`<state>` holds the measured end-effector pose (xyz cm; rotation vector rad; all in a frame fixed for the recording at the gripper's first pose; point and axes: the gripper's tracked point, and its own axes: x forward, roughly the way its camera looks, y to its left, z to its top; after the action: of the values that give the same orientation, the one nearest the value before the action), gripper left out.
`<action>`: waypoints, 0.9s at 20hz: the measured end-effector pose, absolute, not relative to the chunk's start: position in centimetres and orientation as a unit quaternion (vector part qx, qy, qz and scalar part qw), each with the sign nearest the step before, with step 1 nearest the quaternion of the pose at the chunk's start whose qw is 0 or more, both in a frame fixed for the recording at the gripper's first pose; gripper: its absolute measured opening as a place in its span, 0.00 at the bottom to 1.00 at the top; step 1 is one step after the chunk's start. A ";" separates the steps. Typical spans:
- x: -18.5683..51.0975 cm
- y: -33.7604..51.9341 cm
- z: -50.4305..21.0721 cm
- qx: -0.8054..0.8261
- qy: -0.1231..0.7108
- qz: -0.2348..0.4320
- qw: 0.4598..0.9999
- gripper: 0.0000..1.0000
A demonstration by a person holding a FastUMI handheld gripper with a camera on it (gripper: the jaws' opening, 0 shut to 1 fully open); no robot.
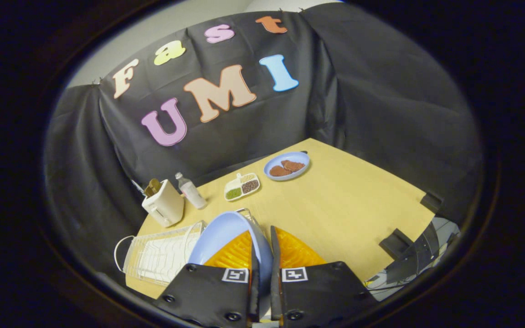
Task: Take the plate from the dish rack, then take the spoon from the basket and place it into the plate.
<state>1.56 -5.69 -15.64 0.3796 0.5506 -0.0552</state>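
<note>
Tongs (262, 246) grip the rim of the light-blue plate (223, 237), both fingers pressed on its edge with the plate standing tilted between them and rising just ahead of the tips. The plate is lifted over the white wire dish rack (157, 255), which sits at the near corner of the wooden bench (335, 214). Beyond the rack stands a cream toaster (164, 202) with a slice of toast in its slot, and just beside it a small clear bottle (190, 190). Farther along the bench lies a white divided tray (242, 186) holding green, pale and dark grains, and near it a second blue plate (286, 165) carrying two brown pieces of food. Whether a basket or spoon is among these things cannot be told.
</note>
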 end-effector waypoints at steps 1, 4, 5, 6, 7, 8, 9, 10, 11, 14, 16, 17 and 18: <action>1.3 -5.7 -16.2 0.190 0.276 -0.023 0.942 0.12; 0.6 -6.0 -17.4 0.193 0.288 -0.012 0.938 0.13; 0.4 -6.1 -17.9 0.192 0.292 -0.009 0.937 0.13; 0.3 -6.2 -18.4 0.191 0.294 -0.005 0.936 0.12; 0.2 -6.4 -18.9 0.193 0.298 -0.002 0.935 0.12; 0.1 -6.6 -19.4 0.197 0.302 0.000 0.933 0.12; 0.1 -6.8 -20.1 0.203 0.307 0.002 0.930 0.12; 0.0 -6.9 -20.9 0.209 0.312 0.004 0.927 0.12; 0.2 -7.1 -21.5 0.216 0.316 0.004 0.924 0.13; 0.3 -8.3 -23.9 0.233 0.327 -0.003 0.916 0.13; 0.6 -9.4 -25.5 0.242 0.336 -0.012 0.910 0.13; 0.6 -9.7 -26.2 0.247 0.341 -0.015 0.907 0.13; 0.8 -10.1 -26.8 0.252 0.345 -0.017 0.904 0.13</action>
<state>0.75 -10.15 -26.77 0.5203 0.7119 -0.0347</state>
